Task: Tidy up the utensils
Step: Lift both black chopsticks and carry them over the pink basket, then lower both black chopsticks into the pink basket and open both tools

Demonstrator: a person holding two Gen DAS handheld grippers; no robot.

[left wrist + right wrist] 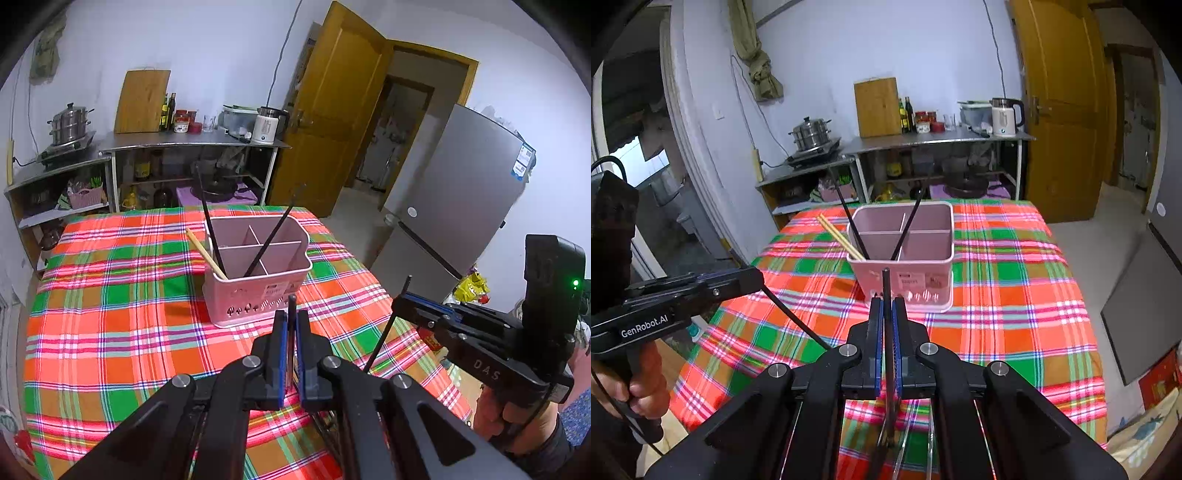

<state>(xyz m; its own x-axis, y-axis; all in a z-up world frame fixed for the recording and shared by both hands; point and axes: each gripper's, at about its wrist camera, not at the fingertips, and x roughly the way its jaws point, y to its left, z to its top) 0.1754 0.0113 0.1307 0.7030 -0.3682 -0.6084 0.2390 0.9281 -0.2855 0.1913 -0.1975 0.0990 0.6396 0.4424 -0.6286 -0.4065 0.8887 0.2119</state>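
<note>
A pink divided utensil caddy (258,291) (923,284) stands on the plaid tablecloth (110,314). Two black chopsticks (210,229) and a pale wooden pair (205,254) lean inside it. My left gripper (291,317) hovers just in front of the caddy, shut on a black chopstick (292,301) that pokes up between its blue pads. My right gripper (887,306) is likewise shut on another black chopstick (886,288), also short of the caddy. Each gripper shows in the other's view, the right one (400,299) and the left one (757,277), both held above the table's near edge.
Behind the table, steel shelves (192,142) carry a steamer pot (70,123), a wooden cutting board (142,101), bottles and a white kettle (266,127). A wooden door (332,122) and a grey fridge (454,199) stand to the right. A hand (639,391) grips the left handle.
</note>
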